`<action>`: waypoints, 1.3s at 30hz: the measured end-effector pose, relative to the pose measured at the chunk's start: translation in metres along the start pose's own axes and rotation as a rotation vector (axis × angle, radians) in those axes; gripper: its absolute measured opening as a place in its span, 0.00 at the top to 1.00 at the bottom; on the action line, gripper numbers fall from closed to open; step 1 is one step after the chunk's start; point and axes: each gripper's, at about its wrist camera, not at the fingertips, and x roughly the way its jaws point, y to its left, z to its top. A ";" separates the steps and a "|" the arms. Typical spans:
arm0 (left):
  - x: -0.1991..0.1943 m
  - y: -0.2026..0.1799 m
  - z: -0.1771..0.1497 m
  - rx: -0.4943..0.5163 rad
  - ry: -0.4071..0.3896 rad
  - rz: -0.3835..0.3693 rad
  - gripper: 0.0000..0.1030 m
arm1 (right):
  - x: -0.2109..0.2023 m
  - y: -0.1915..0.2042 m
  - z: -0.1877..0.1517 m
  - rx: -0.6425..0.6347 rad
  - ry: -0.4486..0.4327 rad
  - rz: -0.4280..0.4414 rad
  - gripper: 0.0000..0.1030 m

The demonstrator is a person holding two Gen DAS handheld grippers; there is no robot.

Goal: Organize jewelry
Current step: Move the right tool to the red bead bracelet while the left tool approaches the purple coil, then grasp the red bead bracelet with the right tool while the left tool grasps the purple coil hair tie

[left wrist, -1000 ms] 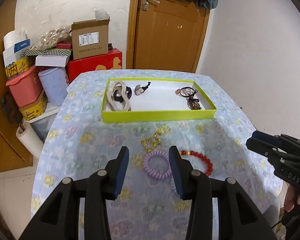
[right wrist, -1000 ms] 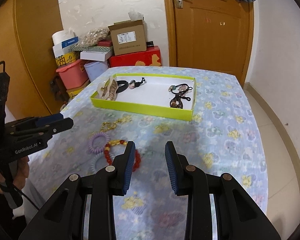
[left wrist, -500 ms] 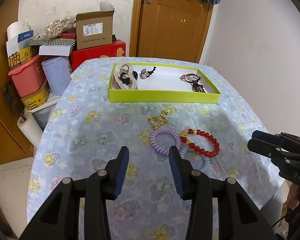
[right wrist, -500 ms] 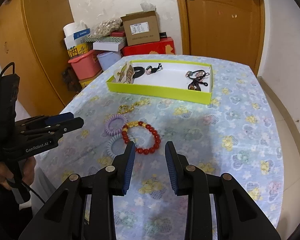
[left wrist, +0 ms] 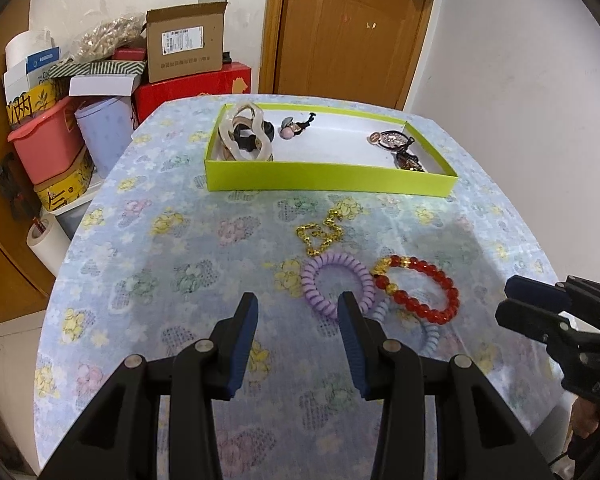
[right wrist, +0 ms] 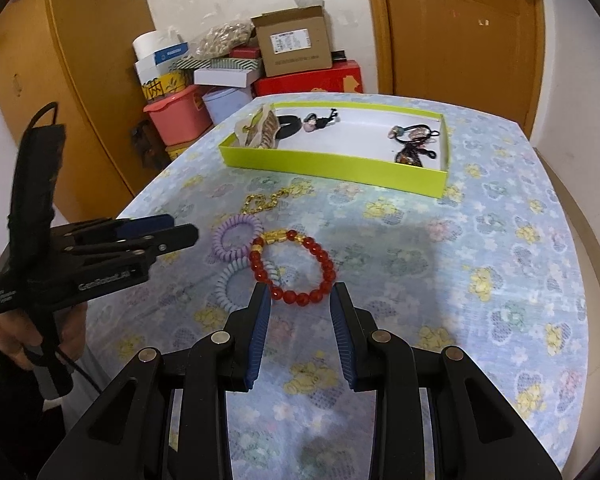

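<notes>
A lime-green tray (left wrist: 328, 179) (right wrist: 332, 166) on the floral table holds hair clips and hair ties. In front of it lie a gold chain (left wrist: 320, 232) (right wrist: 266, 201), a purple coil hair tie (left wrist: 337, 284) (right wrist: 236, 236), a red bead bracelet (left wrist: 418, 288) (right wrist: 296, 266) and a pale blue coil tie (left wrist: 428, 338) (right wrist: 230, 284). My left gripper (left wrist: 298, 316) is open and empty, just short of the purple tie. My right gripper (right wrist: 300, 304) is open and empty, its tips at the near edge of the red bracelet.
Stacked boxes, a pink bin (left wrist: 46, 140) and a paper roll (left wrist: 46, 240) stand left of the table. A wooden door (left wrist: 348, 36) is behind it. The table's edge curves close on both sides. Each gripper shows in the other's view (left wrist: 560, 332) (right wrist: 100, 256).
Both grippers have drawn back and risen, then moved in toward the loose jewelry. The bracelet and ties now sit nearer the fingertips. Both stay open.
</notes>
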 end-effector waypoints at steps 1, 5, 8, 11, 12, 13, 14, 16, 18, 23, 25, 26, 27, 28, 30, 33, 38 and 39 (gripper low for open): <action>0.002 0.000 0.000 -0.002 0.003 -0.001 0.58 | 0.003 0.001 0.001 -0.011 0.003 0.006 0.69; 0.005 0.003 0.000 -0.008 0.008 -0.003 0.58 | 0.014 0.009 0.003 -0.053 0.015 0.028 0.69; 0.004 0.007 -0.001 -0.014 0.006 -0.001 0.58 | 0.025 0.013 0.004 -0.079 0.029 0.042 0.69; 0.003 0.012 -0.002 -0.021 0.004 0.000 0.58 | 0.039 0.018 0.005 -0.112 0.050 0.047 0.69; 0.003 0.013 -0.002 -0.023 0.004 0.000 0.58 | 0.043 0.021 0.005 -0.122 0.056 0.047 0.69; 0.002 0.014 -0.002 -0.026 0.004 0.000 0.58 | 0.047 0.023 0.006 -0.131 0.059 0.049 0.69; 0.003 0.015 -0.002 -0.028 0.004 0.000 0.58 | 0.050 0.025 0.006 -0.141 0.064 0.051 0.71; 0.004 0.017 -0.002 -0.031 0.006 -0.002 0.58 | 0.056 0.027 0.006 -0.159 0.073 0.043 0.76; 0.005 0.017 -0.002 -0.032 0.008 -0.005 0.58 | 0.060 0.028 0.006 -0.175 0.080 0.037 0.86; 0.011 0.016 -0.001 -0.032 0.015 -0.020 0.58 | 0.061 0.025 0.006 -0.176 0.075 0.027 0.90; 0.013 0.015 0.000 -0.030 0.019 -0.032 0.58 | 0.059 0.024 0.006 -0.172 0.069 0.028 0.90; 0.014 0.014 0.001 -0.029 0.022 -0.039 0.58 | 0.057 0.024 0.006 -0.169 0.065 0.029 0.90; 0.016 0.012 0.002 -0.028 0.025 -0.046 0.58 | 0.055 0.023 0.006 -0.163 0.059 0.031 0.90; 0.018 0.011 0.003 -0.027 0.029 -0.051 0.58 | 0.052 0.022 0.006 -0.158 0.053 0.033 0.90; 0.022 0.009 0.004 -0.020 0.037 -0.055 0.58 | 0.048 0.019 0.007 -0.146 0.040 0.035 0.90; 0.028 0.005 0.007 -0.008 0.048 -0.054 0.58 | 0.040 0.014 0.008 -0.127 0.023 0.031 0.90; 0.036 -0.009 0.011 0.051 0.051 0.009 0.59 | 0.033 0.004 0.008 -0.096 0.007 0.021 0.90; 0.038 -0.013 0.012 0.069 0.050 0.026 0.61 | 0.032 0.002 0.008 -0.091 0.005 0.019 0.90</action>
